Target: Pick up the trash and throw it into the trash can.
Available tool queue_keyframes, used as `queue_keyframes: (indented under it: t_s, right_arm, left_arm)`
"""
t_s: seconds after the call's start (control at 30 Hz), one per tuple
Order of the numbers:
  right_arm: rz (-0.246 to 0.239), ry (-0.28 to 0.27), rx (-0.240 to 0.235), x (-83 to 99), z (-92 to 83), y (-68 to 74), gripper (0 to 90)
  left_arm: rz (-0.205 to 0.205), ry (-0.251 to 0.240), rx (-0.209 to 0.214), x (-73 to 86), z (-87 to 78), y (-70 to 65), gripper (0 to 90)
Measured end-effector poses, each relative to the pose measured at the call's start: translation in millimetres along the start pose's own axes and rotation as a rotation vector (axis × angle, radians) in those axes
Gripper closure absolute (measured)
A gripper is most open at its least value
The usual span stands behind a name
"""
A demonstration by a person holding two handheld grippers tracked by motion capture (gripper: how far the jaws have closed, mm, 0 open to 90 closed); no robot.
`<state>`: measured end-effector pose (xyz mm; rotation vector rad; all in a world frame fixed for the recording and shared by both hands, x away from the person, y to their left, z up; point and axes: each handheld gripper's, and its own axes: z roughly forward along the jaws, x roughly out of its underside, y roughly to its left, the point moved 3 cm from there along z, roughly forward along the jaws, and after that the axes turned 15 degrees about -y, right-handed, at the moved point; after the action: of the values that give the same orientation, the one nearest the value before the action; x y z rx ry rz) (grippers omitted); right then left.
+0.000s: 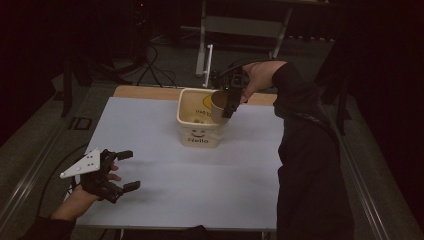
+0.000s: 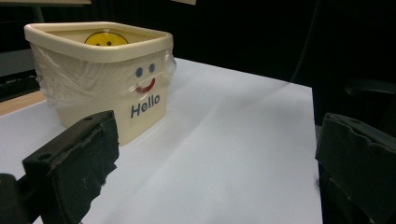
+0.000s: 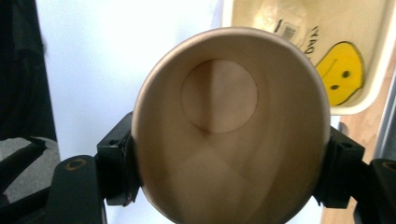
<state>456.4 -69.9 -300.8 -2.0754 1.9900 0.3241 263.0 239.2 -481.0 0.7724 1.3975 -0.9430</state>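
Observation:
A cream square bin (image 1: 199, 135) with a smiley face and the word "Hello" stands at the far middle of the white table (image 1: 165, 175). My right gripper (image 1: 227, 106) is shut on a tan paper cup (image 1: 218, 106) and holds it at the bin's right rim. Seen along its jaws, the cup (image 3: 229, 126) is empty, squeezed slightly oval between the two pads, with the bin (image 3: 369, 93) behind it. Near the table's front left my left gripper (image 1: 129, 171) stands open above the surface. Its jaws frame the bin (image 2: 100, 79) with nothing between them.
A wooden strip (image 1: 145, 91) runs along the table's far edge. Metal stands (image 1: 202, 50) and cables lie on the dark floor behind. A smiley sticker (image 3: 338, 72) and something pale lie inside the bin. A person's dark sleeve (image 1: 305, 165) covers the table's right side.

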Motion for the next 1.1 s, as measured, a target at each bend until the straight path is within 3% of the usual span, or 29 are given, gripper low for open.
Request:
queue_keyframes:
  t_s: [0.23, 1.1]
  right_arm:
    - [-0.022, -0.030, 0.024, -4.9, -2.6, -9.8, 25.3]
    - [0.018, -0.065, 0.042, -14.6, -7.0, -42.6, 25.2]
  left_arm:
    - [-0.003, -0.001, 0.001, 0.3, -0.7, 0.0, 0.4]
    - [-0.011, 0.004, -0.005, 3.1, -2.4, 0.8, 0.4]
